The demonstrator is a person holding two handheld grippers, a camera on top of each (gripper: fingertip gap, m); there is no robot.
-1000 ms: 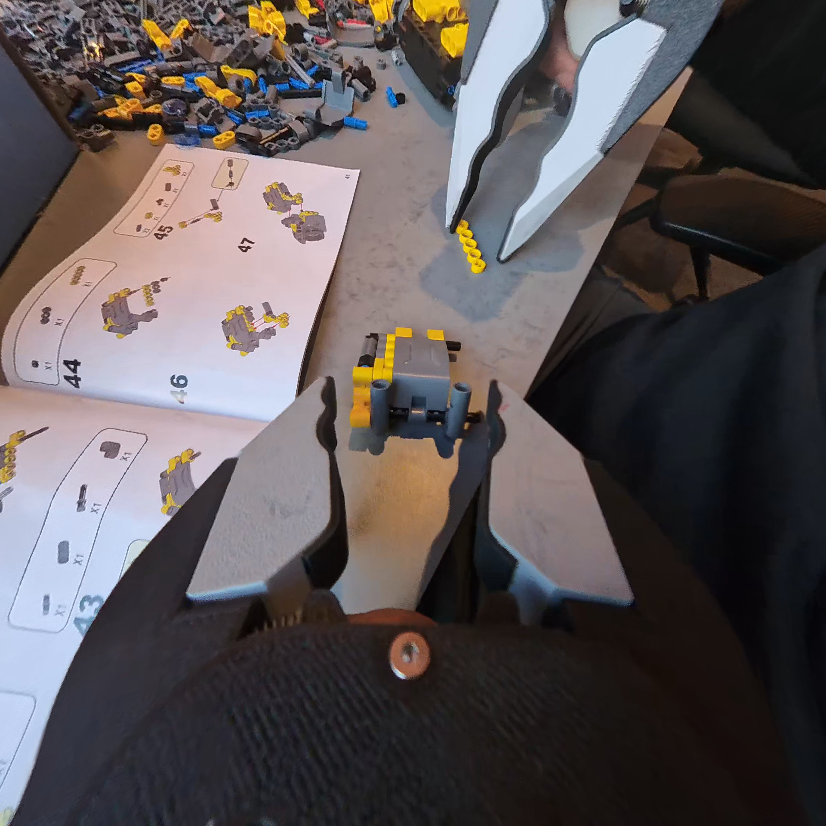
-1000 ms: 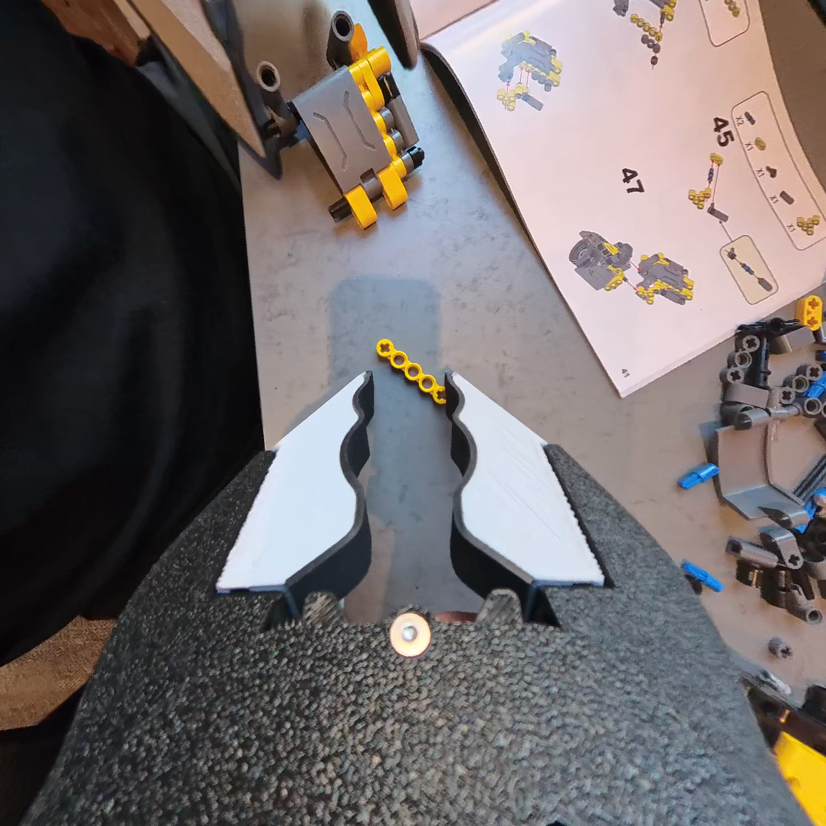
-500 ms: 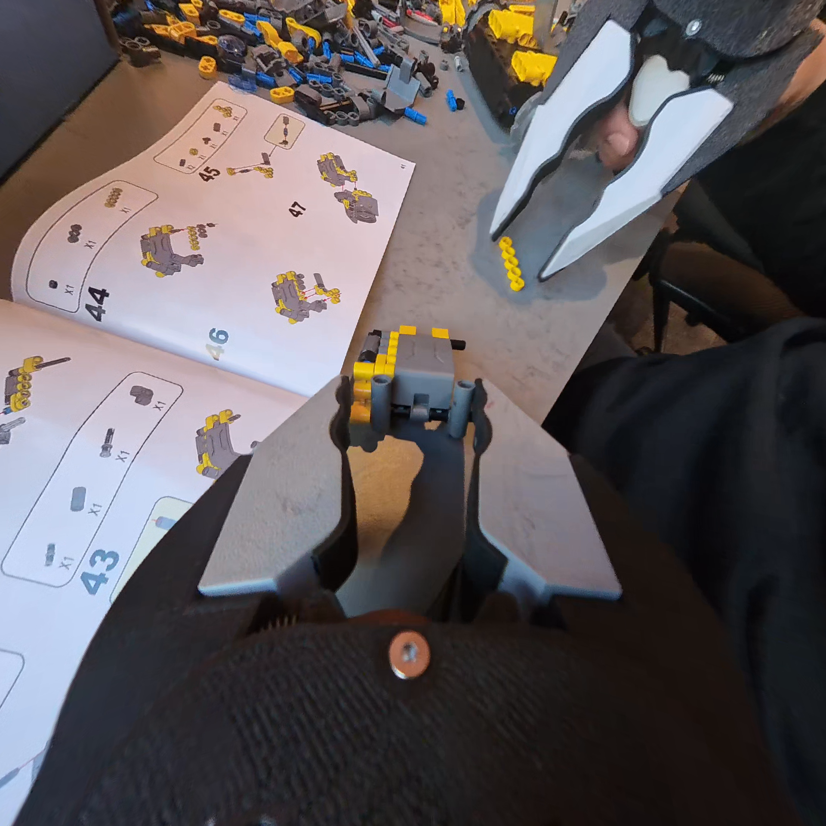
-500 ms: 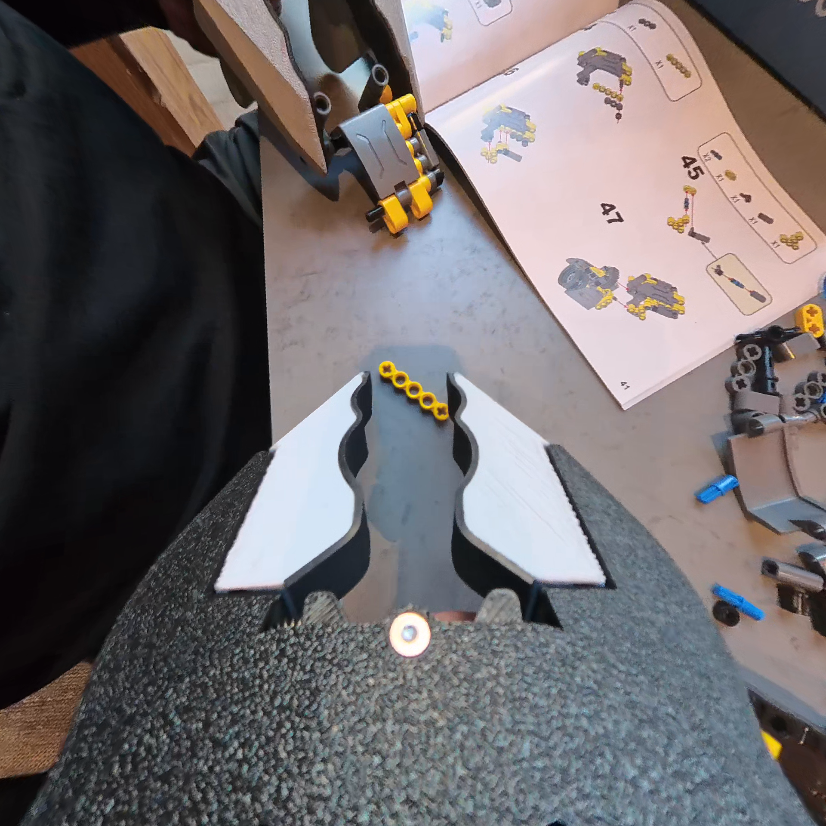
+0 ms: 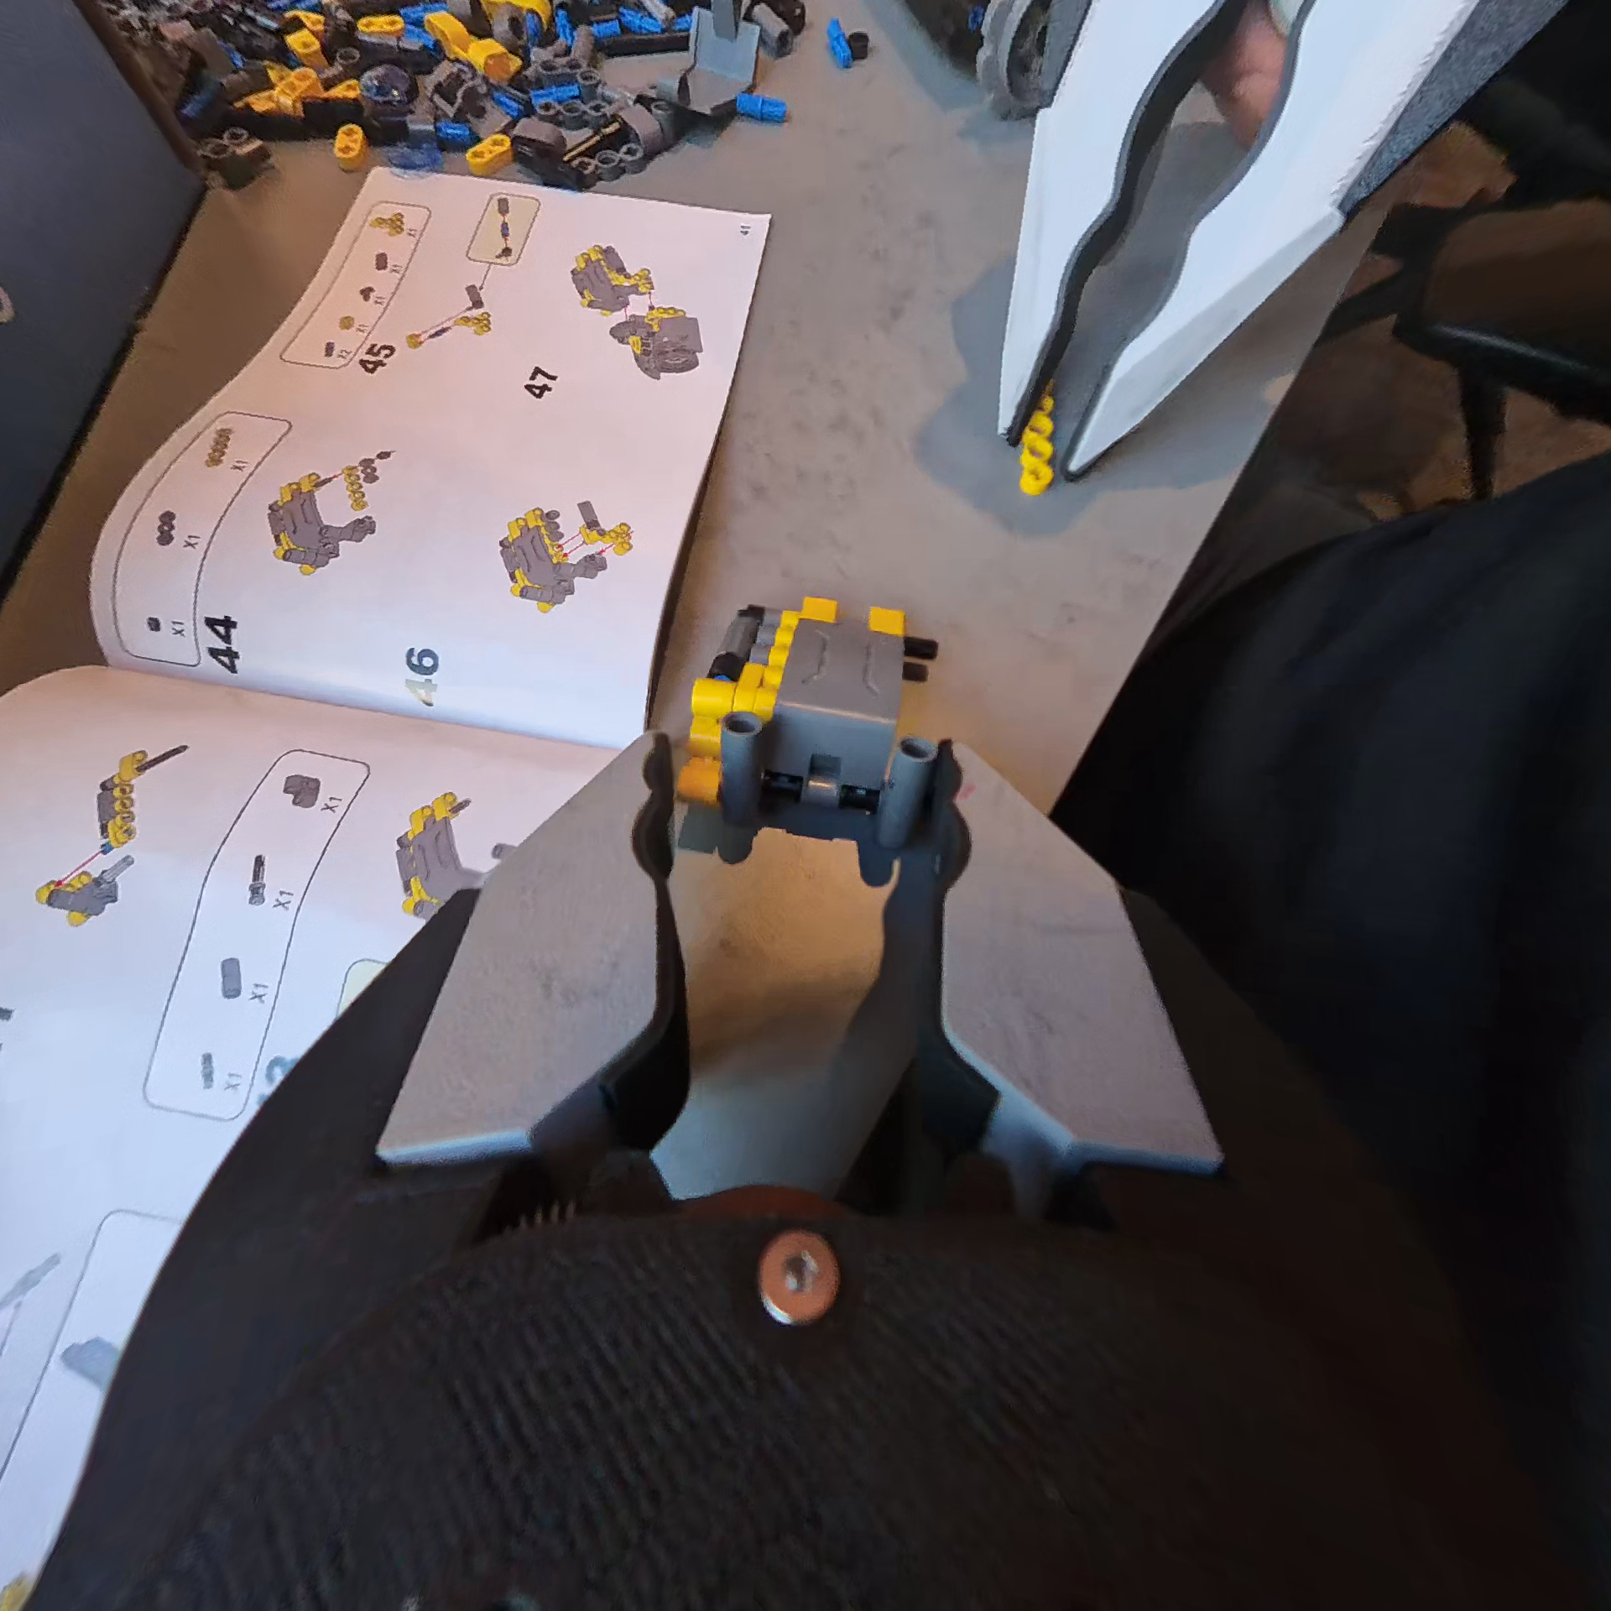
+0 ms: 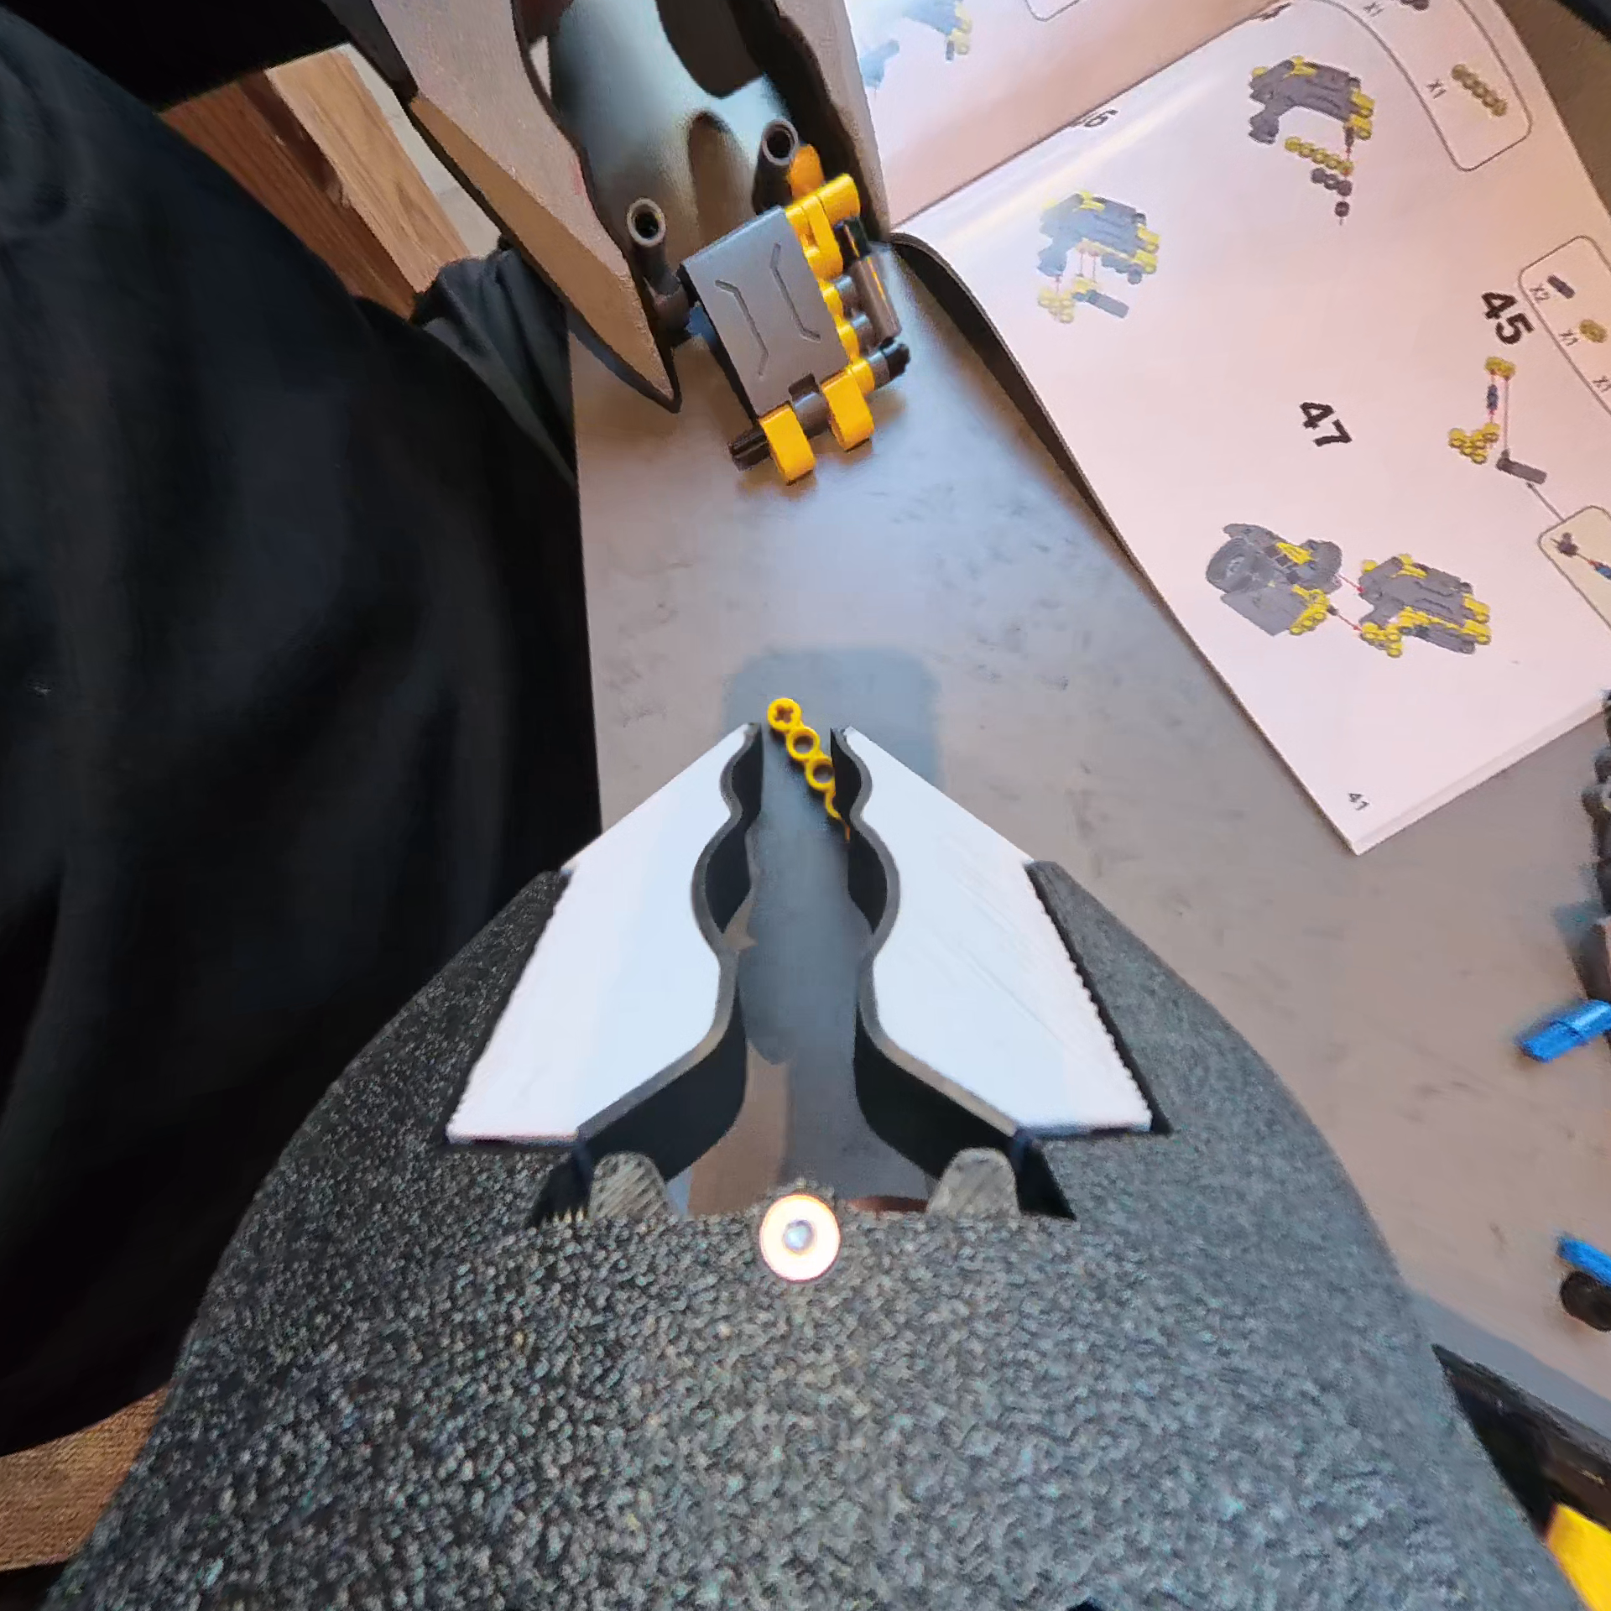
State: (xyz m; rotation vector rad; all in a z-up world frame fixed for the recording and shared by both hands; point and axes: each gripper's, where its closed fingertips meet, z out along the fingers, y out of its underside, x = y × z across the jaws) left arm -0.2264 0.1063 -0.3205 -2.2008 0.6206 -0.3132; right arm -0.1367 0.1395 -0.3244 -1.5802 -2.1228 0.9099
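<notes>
Left tongs [image 5: 798, 767] clamp grey-yellow brick assembly [image 5: 811, 706]; right tongs [image 6: 795, 741] nearly closed, pinching yellow beam [image 6: 806, 754].

yellow beam [image 6: 806, 757], grey-yellow assembly [image 5: 815, 710]

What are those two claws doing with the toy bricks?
A person holds both. The left claw is closed on a small grey-and-yellow brick model on the grey table. The right claw pinches a thin yellow beam with holes. An open instruction booklet and a pile of loose pieces lie nearby.
</notes>
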